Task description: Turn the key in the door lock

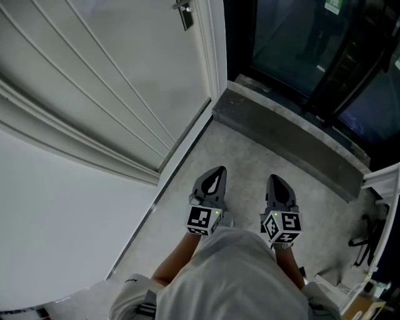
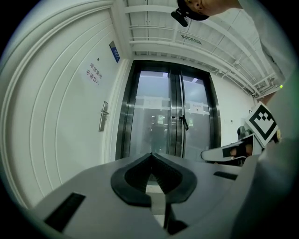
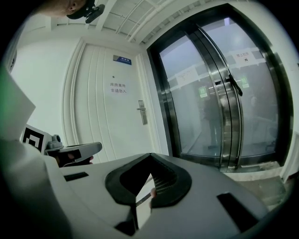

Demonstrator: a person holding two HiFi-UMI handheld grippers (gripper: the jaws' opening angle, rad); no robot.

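Note:
The white panelled door (image 1: 94, 75) stands ahead on the left, and its metal handle and lock plate (image 1: 184, 14) are far beyond both grippers. The handle (image 2: 103, 115) also shows in the left gripper view, and the handle (image 3: 142, 112) appears small in the right gripper view. My left gripper (image 1: 217, 170) is shut with nothing in it, its tips meeting (image 2: 150, 156). My right gripper (image 1: 275, 179) is shut on a thin metal key (image 3: 144, 199), which lies slanted between the pads. Both grippers are side by side, pointing forward over the floor.
Dark glass double doors (image 2: 170, 116) with a metal frame stand to the right of the white door, behind a raised grey threshold (image 1: 281, 134). A white wall (image 1: 56, 212) runs along my left. Blue and printed signs (image 3: 120, 59) hang on the door. Clutter (image 1: 369, 250) sits at the right.

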